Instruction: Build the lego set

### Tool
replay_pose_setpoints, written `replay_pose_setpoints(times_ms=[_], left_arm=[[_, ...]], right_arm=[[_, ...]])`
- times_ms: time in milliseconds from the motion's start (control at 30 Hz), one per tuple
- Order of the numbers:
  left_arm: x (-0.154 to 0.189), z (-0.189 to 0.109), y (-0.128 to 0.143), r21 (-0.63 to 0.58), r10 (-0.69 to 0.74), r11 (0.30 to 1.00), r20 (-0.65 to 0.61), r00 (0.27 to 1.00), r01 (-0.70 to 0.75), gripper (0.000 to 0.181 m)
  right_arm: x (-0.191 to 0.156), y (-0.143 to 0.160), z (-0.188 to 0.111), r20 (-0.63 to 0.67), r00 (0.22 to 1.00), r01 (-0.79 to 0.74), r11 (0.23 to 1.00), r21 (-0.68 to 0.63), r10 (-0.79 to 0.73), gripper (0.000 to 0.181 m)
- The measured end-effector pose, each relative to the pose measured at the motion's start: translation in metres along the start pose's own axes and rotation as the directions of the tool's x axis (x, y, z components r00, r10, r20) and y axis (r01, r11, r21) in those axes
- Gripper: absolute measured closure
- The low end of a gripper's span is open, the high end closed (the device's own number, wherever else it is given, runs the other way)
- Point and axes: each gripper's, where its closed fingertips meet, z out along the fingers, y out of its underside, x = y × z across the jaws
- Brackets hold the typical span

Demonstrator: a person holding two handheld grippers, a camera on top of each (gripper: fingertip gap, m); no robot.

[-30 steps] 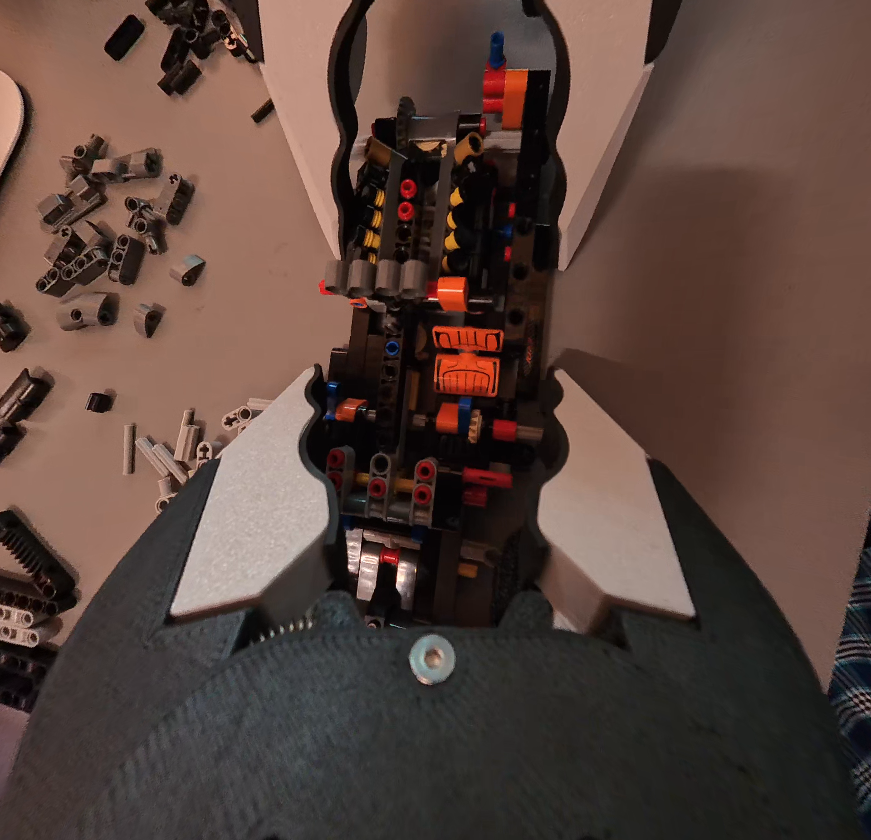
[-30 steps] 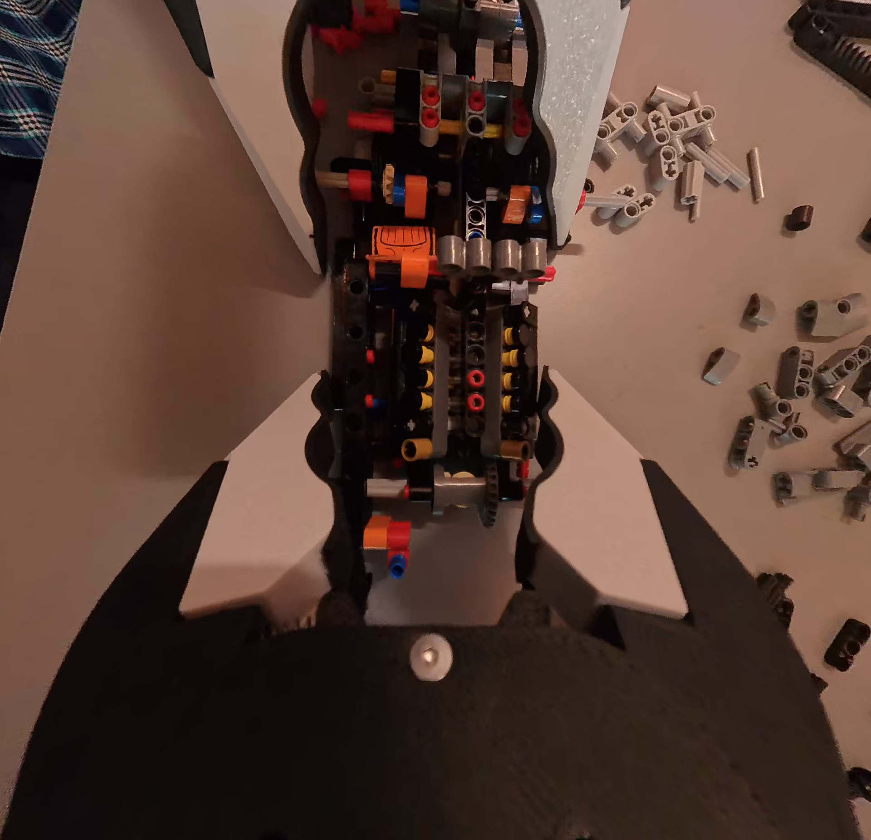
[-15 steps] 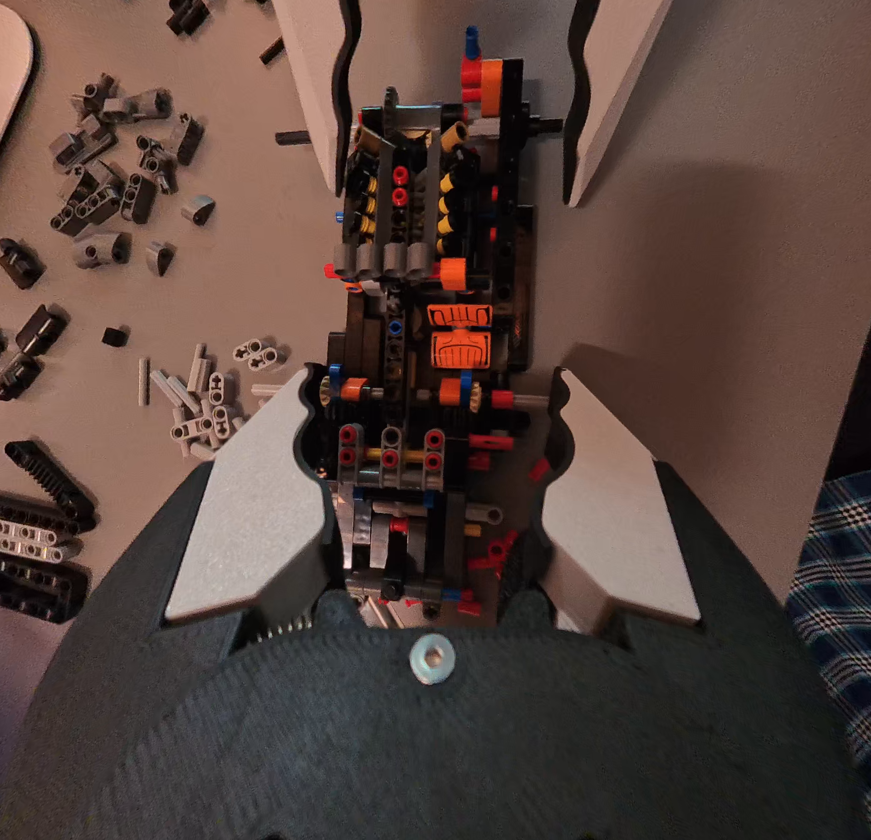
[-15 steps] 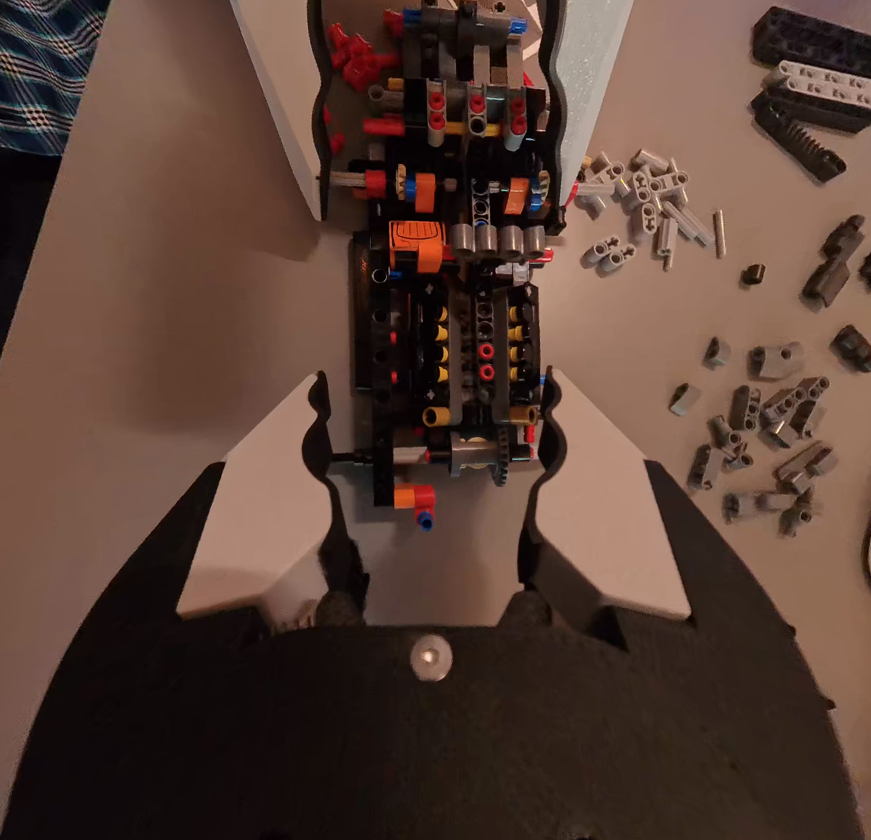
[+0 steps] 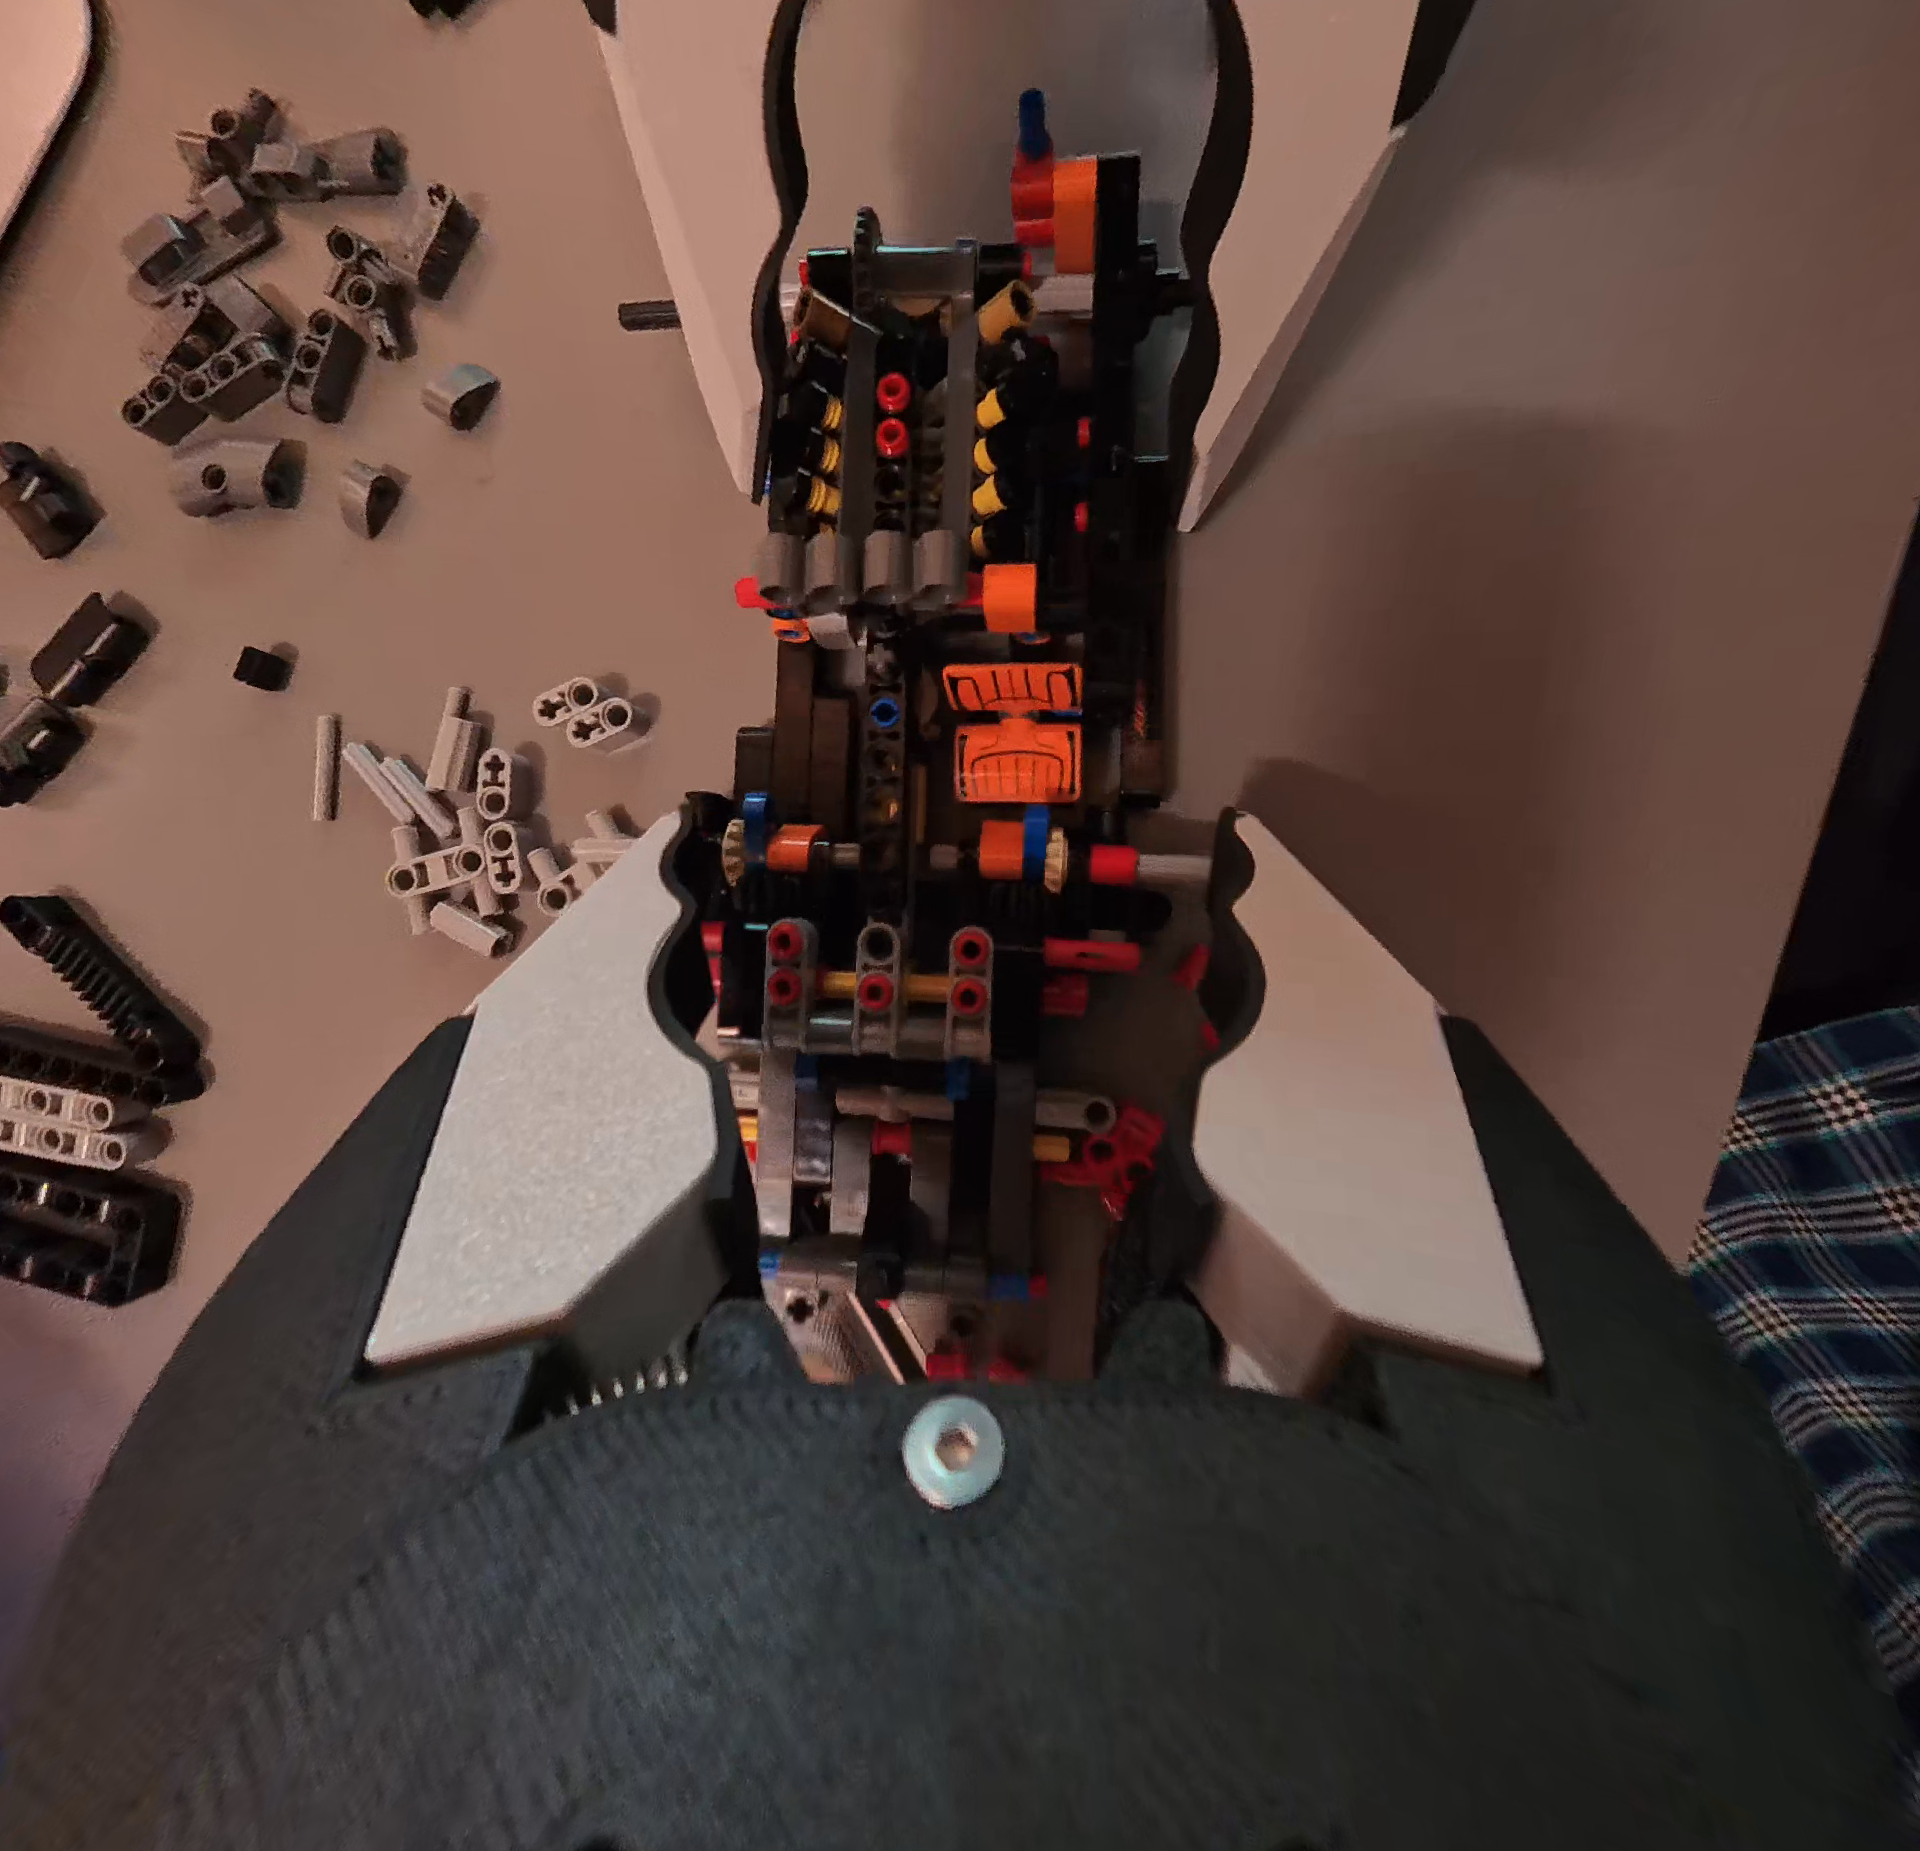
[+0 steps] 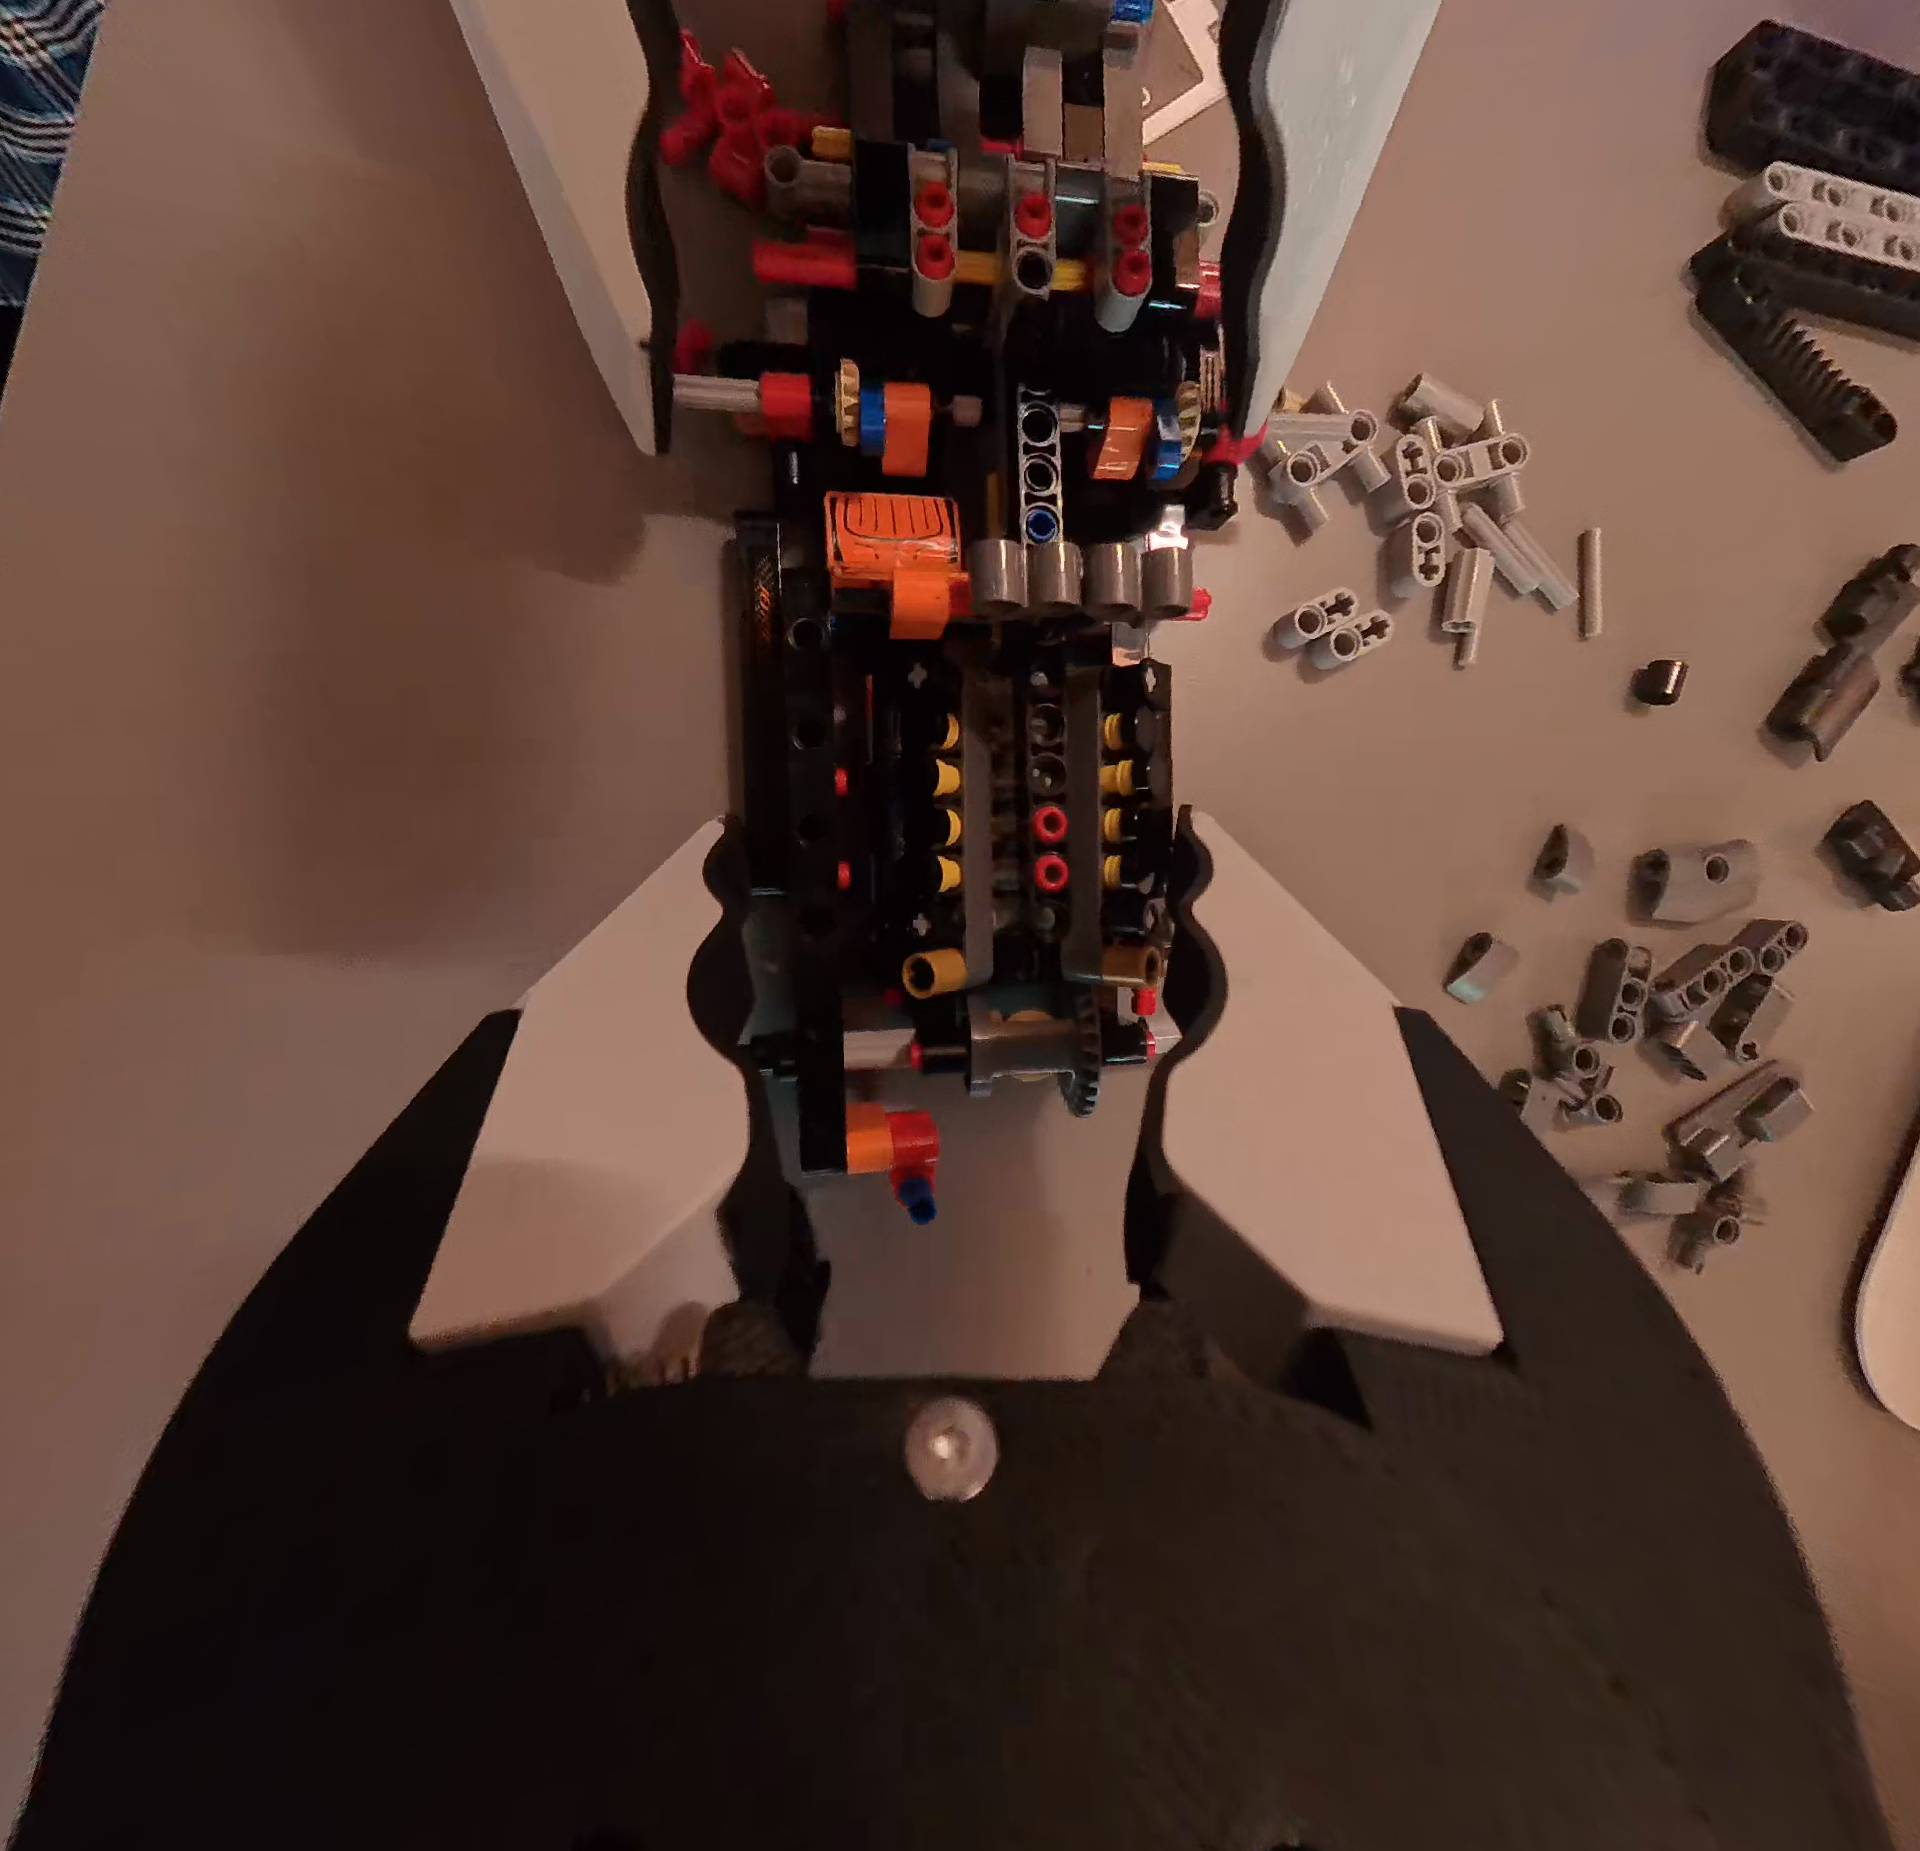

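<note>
A long black lego model [image 5: 1018, 741] with orange, red, yellow and grey parts lies lengthwise between my two grippers on the beige table. My left gripper [image 5: 956, 835] is open; its jaws straddle the model's near end, the left finger against it and a small gap on the right. My right gripper [image 6: 951, 835] is shut on the opposite end of the model [image 6: 997, 762], its fingers tight against both sides. Each gripper shows at the top of the other's view: the right one [image 5: 971, 502], the left one [image 6: 951, 440]. A few loose red pins [image 5: 1101, 1147] lie by the model.
Light grey connectors [image 5: 468, 845] [image 6: 1434, 492], dark grey parts [image 5: 260, 326] [image 6: 1662, 1001] and black and white beams [image 5: 83, 1074] [image 6: 1818, 191] lie on one side of the model. A white rounded object [image 6: 1891, 1313] sits at the edge. Checked cloth [image 5: 1818, 1230] lies beyond the table's other side. Some 6 cm of space lies between my two pairs of fingers. Left tips and right tips are each some 25 cm from the white rounded object [image 6: 1891, 1313].
A second ago both grippers held the model. Both then drew back, with the left opened. Now both have moved back in and the right has closed on its end.
</note>
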Motion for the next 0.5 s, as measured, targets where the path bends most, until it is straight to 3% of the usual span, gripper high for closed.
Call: replay_pose_setpoints(times_ms=[500], left_arm=[[0.0,-0.028,-0.006,0.025,0.007,1.0,0.085,0.996,-0.009,0.08]], right_arm=[[0.0,0.0,0.001,0.04,0.999,-0.015,1.0,0.025,0.014,0.103]])
